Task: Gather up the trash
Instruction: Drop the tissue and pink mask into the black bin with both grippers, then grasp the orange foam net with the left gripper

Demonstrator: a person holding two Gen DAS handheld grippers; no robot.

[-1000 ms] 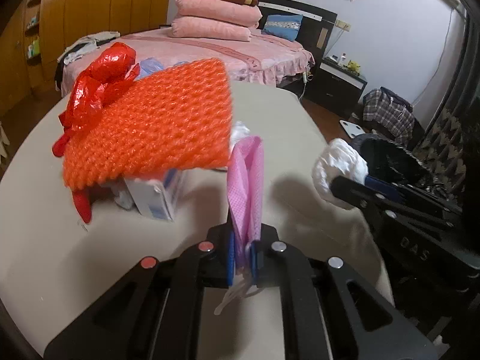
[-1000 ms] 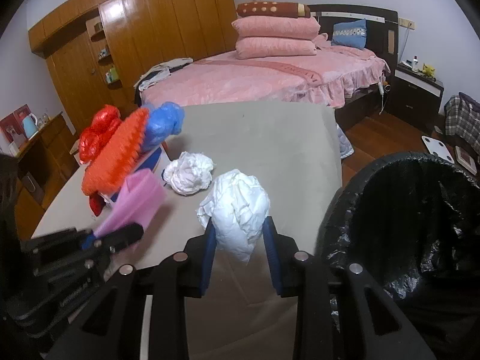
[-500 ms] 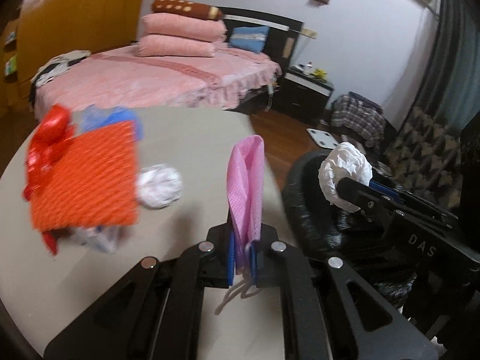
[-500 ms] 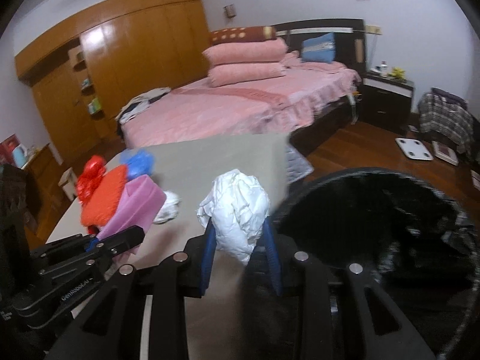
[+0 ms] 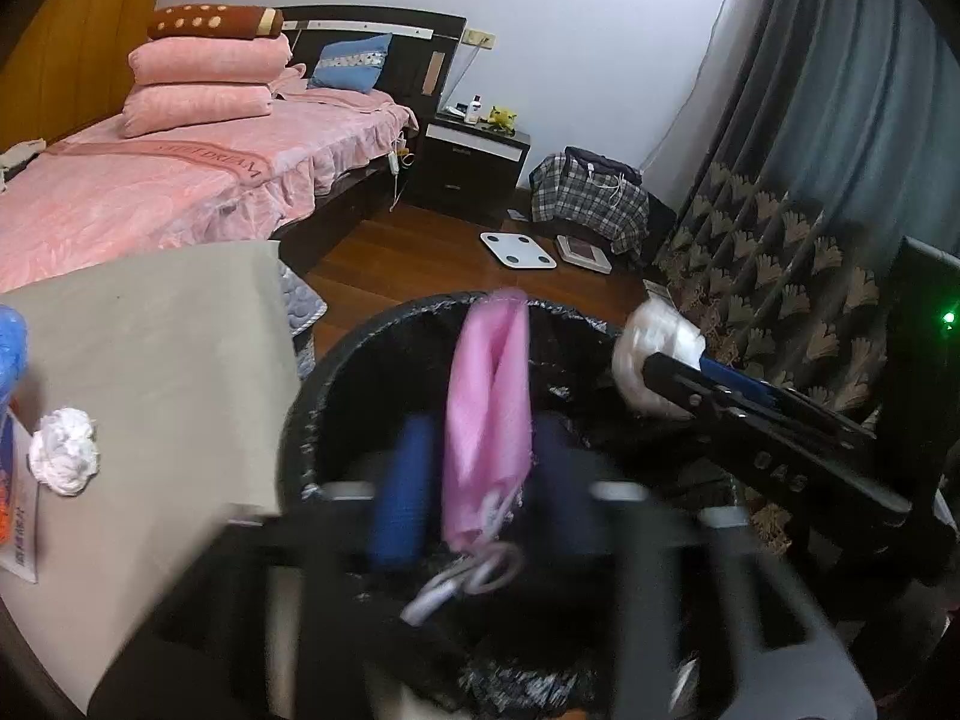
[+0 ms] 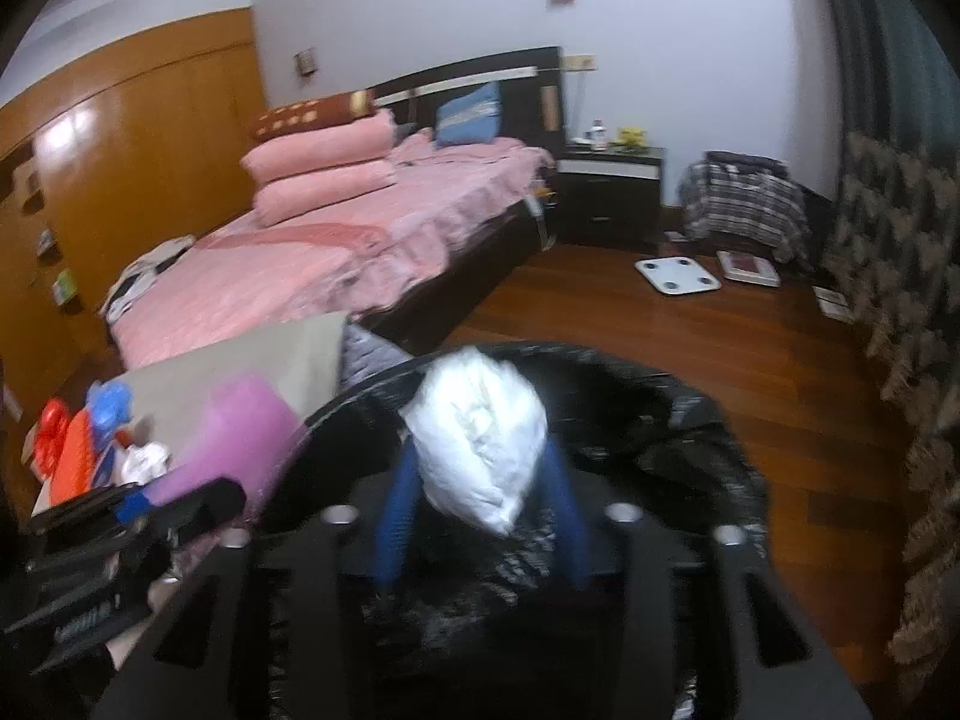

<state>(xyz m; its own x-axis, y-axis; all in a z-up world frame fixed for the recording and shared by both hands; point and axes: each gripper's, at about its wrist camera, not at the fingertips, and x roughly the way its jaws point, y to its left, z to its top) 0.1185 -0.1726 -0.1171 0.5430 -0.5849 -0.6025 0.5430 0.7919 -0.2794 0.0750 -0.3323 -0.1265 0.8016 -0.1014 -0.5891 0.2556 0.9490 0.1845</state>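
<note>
Over the black-lined bin (image 5: 312, 420) off the table's (image 5: 180, 330) right edge, both grippers hang parted, pink mask (image 5: 489, 414) and white wad (image 6: 480, 438) slipping free; another wad (image 5: 63, 450) waits on the table.

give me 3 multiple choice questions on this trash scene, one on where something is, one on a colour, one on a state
1. Where does the loose crumpled tissue lie?
A. on the table
B. on the floor
C. on the bed

2. What colour is the mask between the left tongs?
A. green
B. pink
C. yellow

3. What state are the right tongs in?
A. wide open with nothing between them
B. lying on the bed
C. around a white paper wad

Answers:
1. A: the tissue rests on the grey table, left of the bin.
2. B: the pink mask hangs between the blue pads, over the black-lined trash bin.
3. C: the white paper wad sits between the blue pads above the bin.
</note>
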